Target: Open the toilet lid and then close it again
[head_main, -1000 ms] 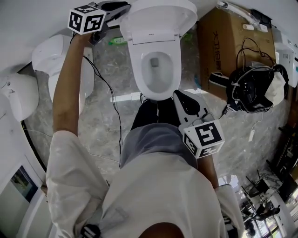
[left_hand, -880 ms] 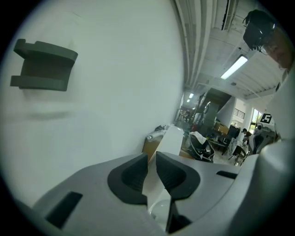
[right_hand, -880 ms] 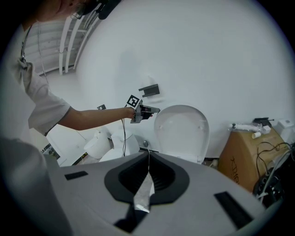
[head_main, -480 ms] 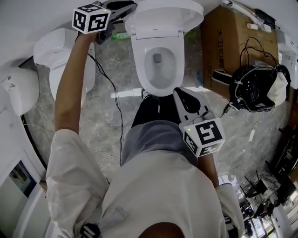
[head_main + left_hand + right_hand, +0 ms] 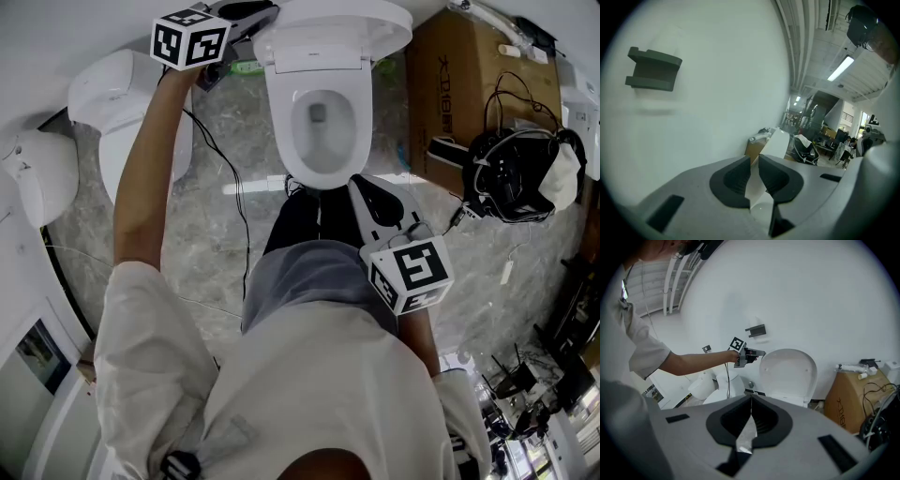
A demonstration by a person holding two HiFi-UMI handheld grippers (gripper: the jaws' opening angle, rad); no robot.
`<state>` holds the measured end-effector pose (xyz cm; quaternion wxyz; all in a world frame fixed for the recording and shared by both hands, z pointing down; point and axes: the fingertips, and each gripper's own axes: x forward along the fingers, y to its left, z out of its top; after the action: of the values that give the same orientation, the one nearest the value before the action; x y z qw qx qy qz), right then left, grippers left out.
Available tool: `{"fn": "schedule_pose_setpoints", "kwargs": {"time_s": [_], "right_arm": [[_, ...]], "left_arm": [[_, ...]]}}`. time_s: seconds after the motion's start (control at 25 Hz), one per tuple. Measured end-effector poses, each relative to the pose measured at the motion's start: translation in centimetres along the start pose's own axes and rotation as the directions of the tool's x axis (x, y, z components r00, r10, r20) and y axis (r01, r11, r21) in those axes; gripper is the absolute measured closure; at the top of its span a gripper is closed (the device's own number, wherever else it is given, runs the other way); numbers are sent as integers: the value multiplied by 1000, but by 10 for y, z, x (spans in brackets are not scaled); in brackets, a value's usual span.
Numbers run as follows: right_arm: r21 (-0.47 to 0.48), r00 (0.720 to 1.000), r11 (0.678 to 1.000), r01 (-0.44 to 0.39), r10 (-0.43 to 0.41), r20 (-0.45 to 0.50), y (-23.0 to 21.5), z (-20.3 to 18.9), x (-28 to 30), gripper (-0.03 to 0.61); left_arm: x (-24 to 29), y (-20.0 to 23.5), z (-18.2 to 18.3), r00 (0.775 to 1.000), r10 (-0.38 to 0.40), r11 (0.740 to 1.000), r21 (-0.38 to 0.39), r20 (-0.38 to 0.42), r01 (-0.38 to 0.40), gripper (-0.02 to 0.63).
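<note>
Now | marble floor [image 5: 202, 216] | white wall [image 5: 717, 70] | left fingers [image 5: 733, 180] pinch raised toilet lid [image 5: 337, 23] | right fingers [image 5: 729, 420] together

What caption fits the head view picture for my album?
Left gripper pinches the edge of the raised toilet lid; right gripper hangs shut before the toilet.

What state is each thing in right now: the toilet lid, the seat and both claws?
toilet lid: raised, standing upright
toilet seat: down on the bowl
left claw: shut on the toilet lid's edge
right claw: shut, empty, held back from the toilet
</note>
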<state>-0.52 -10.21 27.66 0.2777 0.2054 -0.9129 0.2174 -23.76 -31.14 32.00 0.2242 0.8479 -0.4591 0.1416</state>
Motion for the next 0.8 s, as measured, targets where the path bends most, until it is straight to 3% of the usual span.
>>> {"fn": "schedule_pose_setpoints", "kwargs": {"time_s": [0.28, 0.8], "right_arm": [[-1, 1000, 1000, -1, 1, 6, 5, -6, -6, 568], [13, 999, 999, -35, 35, 7, 21, -19, -14, 568]], "left_arm": [[-5, -12, -7, 1000, 3, 1000, -26, 31, -3, 560], [-13, -40, -28, 1000, 13, 999, 44, 6, -13, 560]]}}
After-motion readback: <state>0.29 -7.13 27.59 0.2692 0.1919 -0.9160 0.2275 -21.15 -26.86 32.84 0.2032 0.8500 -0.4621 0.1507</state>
